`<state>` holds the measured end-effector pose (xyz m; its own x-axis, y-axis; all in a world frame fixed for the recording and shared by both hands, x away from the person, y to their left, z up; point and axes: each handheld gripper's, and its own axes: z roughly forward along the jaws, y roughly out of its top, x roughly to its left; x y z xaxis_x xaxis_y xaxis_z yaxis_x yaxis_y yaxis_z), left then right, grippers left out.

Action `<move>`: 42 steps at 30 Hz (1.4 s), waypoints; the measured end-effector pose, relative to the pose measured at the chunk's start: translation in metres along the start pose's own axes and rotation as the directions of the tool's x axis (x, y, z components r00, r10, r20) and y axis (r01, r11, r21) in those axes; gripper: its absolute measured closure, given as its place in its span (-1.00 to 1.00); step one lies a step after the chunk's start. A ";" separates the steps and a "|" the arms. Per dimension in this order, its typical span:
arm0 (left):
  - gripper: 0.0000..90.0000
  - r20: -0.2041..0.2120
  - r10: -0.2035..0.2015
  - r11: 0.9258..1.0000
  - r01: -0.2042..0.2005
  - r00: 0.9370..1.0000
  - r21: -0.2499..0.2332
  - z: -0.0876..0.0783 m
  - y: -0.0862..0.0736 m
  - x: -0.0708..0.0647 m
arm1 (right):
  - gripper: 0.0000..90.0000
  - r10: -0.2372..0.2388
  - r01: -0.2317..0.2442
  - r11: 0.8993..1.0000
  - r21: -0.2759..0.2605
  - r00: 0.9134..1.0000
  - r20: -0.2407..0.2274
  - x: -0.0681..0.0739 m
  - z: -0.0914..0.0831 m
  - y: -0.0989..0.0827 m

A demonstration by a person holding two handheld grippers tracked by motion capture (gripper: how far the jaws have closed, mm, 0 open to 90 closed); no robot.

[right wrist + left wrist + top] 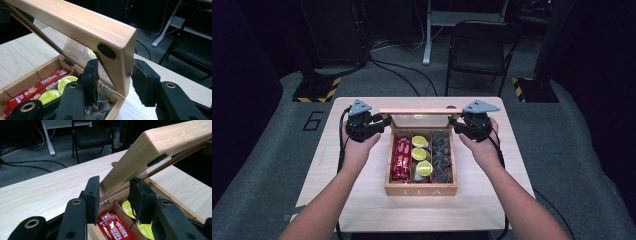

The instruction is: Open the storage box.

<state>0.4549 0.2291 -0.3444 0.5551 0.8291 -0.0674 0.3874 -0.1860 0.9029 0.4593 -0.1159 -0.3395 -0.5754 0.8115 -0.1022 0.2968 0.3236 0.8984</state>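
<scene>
A wooden tea box (420,190) marked TEA stands mid-table. Its glass-paned lid (417,112) is lifted and tilted back on its rear hinges. My left gripper (387,121) holds the lid's left side rail, and in the left gripper view the jaws (115,182) are shut on the lid corner (155,145). On the right side rail my right gripper (452,121) does the same, its jaws (116,65) clamping the wooden frame (82,27). Inside the box lie red Nescafe sachets (401,159), green-topped capsules (423,155) and dark wrapped items (442,157).
The light wooden table (362,200) has bare room on both sides of the box and a small hole (451,107) near its far edge. Behind the table stand a black folding chair (479,47) and stand bases with yellow-black tape (317,90).
</scene>
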 end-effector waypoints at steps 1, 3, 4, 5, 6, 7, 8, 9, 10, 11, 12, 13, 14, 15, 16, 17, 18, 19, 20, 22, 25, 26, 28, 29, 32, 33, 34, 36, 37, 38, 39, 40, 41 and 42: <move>0.36 -0.001 -0.001 1.000 0.001 1.000 0.000 0.001 0.001 0.000 | 0.26 -0.002 0.002 1.000 -0.003 1.000 0.001 -0.001 0.001 0.001; 0.36 -0.006 -0.004 1.000 0.004 1.000 -0.001 0.002 0.003 0.001 | 0.26 -0.003 0.003 1.000 -0.004 1.000 0.004 -0.002 0.002 0.002; 0.36 -0.005 -0.006 1.000 0.006 1.000 0.001 0.002 0.004 0.002 | 0.26 0.007 -0.007 1.000 -0.006 1.000 0.006 -0.002 0.003 0.003; 0.36 -0.005 -0.007 1.000 0.007 1.000 0.001 0.003 0.005 0.002 | 0.25 -0.001 0.001 1.000 0.000 1.000 0.005 -0.003 0.003 0.003; 0.36 -0.004 -0.009 1.000 0.009 1.000 0.005 0.003 0.006 0.003 | 0.25 0.009 -0.009 1.000 -0.003 1.000 0.004 -0.004 0.004 0.004; 0.36 -0.008 -0.004 1.000 0.004 1.000 0.005 0.004 0.007 0.003 | 0.25 0.011 -0.011 1.000 -0.005 1.000 0.003 -0.004 0.005 0.004; 0.37 -0.009 -0.002 1.000 0.002 1.000 0.007 0.004 0.008 0.003 | 0.26 0.010 -0.010 1.000 -0.004 1.000 0.003 -0.005 0.006 0.004; 0.37 -0.008 -0.002 1.000 0.002 1.000 0.008 0.005 0.008 0.004 | 0.26 0.009 -0.009 1.000 -0.005 1.000 0.003 -0.006 0.007 0.004; 0.37 -0.009 0.001 1.000 -0.001 1.000 0.008 0.005 0.009 0.004 | 0.26 0.011 -0.011 1.000 0.000 1.000 0.003 -0.006 0.007 0.004; 0.37 -0.009 0.000 1.000 0.000 1.000 0.011 0.005 0.010 0.004 | 0.26 0.019 -0.019 1.000 0.001 1.000 0.006 -0.006 0.008 0.004; 0.37 -0.013 0.000 1.000 0.000 1.000 0.005 0.006 0.010 0.005 | 0.26 0.017 -0.017 1.000 -0.001 1.000 0.009 -0.007 0.010 0.004; 0.37 -0.008 -0.005 1.000 0.005 1.000 0.004 0.007 0.011 0.006 | 0.26 0.016 -0.016 1.000 -0.002 1.000 0.009 -0.008 0.010 0.004; 0.37 -0.004 -0.020 1.000 0.020 1.000 0.001 0.007 0.011 0.007 | 0.26 0.015 -0.015 1.000 0.001 1.000 0.012 -0.008 0.011 0.004; 0.36 -0.001 -0.022 1.000 0.022 1.000 0.004 0.008 0.012 0.008 | 0.26 0.011 -0.011 1.000 0.003 1.000 0.010 -0.010 0.012 0.004; 0.36 -0.004 -0.026 1.000 0.026 1.000 -0.001 0.009 0.012 0.008 | 0.27 0.024 -0.024 1.000 0.000 1.000 0.012 -0.010 0.013 0.004; 0.37 -0.005 -0.021 1.000 0.021 1.000 0.002 0.009 0.013 0.008 | 0.27 0.023 -0.023 1.000 0.001 1.000 0.011 -0.012 0.014 0.005; 0.37 -0.005 -0.016 1.000 0.016 1.000 0.004 0.009 0.014 0.008 | 0.27 0.031 -0.031 1.000 0.003 0.999 0.009 -0.013 0.015 0.005; 0.37 -0.005 -0.013 1.000 0.013 1.000 0.005 0.010 0.014 0.008 | 0.27 0.036 -0.037 0.999 0.006 0.999 0.005 -0.014 0.015 0.005; 0.37 -0.006 -0.009 1.000 0.009 1.000 0.005 0.010 0.015 0.009 | 0.27 0.040 -0.040 0.999 0.008 0.999 0.001 -0.015 0.015 0.006; 0.37 -0.007 -0.010 1.000 0.010 1.000 0.006 0.011 0.016 0.009 | 0.30 0.033 -0.033 0.999 0.008 0.999 0.003 -0.016 0.016 0.006; 0.38 -0.009 -0.012 1.000 0.012 1.000 0.010 0.013 0.018 0.011 | 0.34 0.033 -0.033 0.999 0.006 0.999 0.009 -0.015 0.017 0.009; 0.38 -0.011 -0.010 1.000 0.010 1.000 0.010 0.013 0.019 0.012 | 0.37 0.030 -0.030 1.000 0.005 0.999 0.011 -0.015 0.017 0.010; 0.38 -0.013 -0.011 1.000 0.011 1.000 0.004 0.015 0.020 0.013 | 0.41 0.020 -0.020 1.000 0.008 1.000 0.018 -0.015 0.018 0.011; 0.38 -0.013 -0.012 1.000 0.012 1.000 0.002 0.016 0.021 0.013 | 0.41 0.019 -0.019 1.000 0.005 0.999 0.027 -0.015 0.019 0.012; 0.38 -0.011 -0.010 1.000 0.010 1.000 0.001 0.018 0.023 0.015 | 0.42 0.024 -0.024 1.000 0.009 0.999 0.030 -0.016 0.021 0.014; 0.38 -0.011 -0.011 1.000 0.011 1.000 0.003 0.018 0.023 0.015 | 0.43 0.031 -0.032 0.999 0.006 0.999 0.029 -0.017 0.021 0.014; 0.38 -0.016 -0.004 1.000 0.004 1.000 0.003 0.019 0.024 0.016 | 0.43 0.028 -0.028 1.000 0.005 0.999 0.028 -0.017 0.022 0.014; 0.39 -0.018 0.002 1.000 -0.002 1.000 0.003 0.020 0.025 0.016 | 0.43 0.028 -0.028 1.000 0.001 0.999 0.030 -0.018 0.023 0.014; 0.39 -0.016 0.007 1.000 -0.007 1.000 0.003 0.021 0.026 0.017 | 0.43 0.028 -0.028 1.000 -0.001 0.999 0.031 -0.019 0.024 0.015; 0.39 -0.016 0.006 1.000 -0.006 1.000 -0.002 0.022 0.026 0.018 | 0.43 0.034 -0.034 0.999 -0.002 0.999 0.033 -0.019 0.024 0.015; 0.39 -0.016 0.006 1.000 -0.006 1.000 -0.005 0.023 0.026 0.019 | 0.43 0.037 -0.038 0.999 0.000 0.999 0.035 -0.019 0.025 0.015; 0.39 -0.012 0.011 1.000 -0.011 1.000 -0.001 0.023 0.026 0.020 | 0.44 0.039 -0.039 0.999 0.001 0.999 0.036 -0.020 0.026 0.016; 0.39 -0.013 0.009 1.000 -0.009 1.000 -0.008 0.025 0.027 0.020 | 0.44 0.040 -0.041 0.999 0.003 0.998 0.038 -0.020 0.026 0.017; 0.39 -0.012 0.010 1.000 -0.010 1.000 -0.005 0.025 0.027 0.021 | 0.44 0.037 -0.037 0.999 0.002 0.999 0.040 -0.021 0.027 0.018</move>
<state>0.4958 0.2283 -0.3320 0.5501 0.8334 -0.0533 0.3783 -0.1918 0.9056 0.4973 -0.1138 -0.3332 -0.5335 0.8415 -0.0857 0.3193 0.2942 0.9009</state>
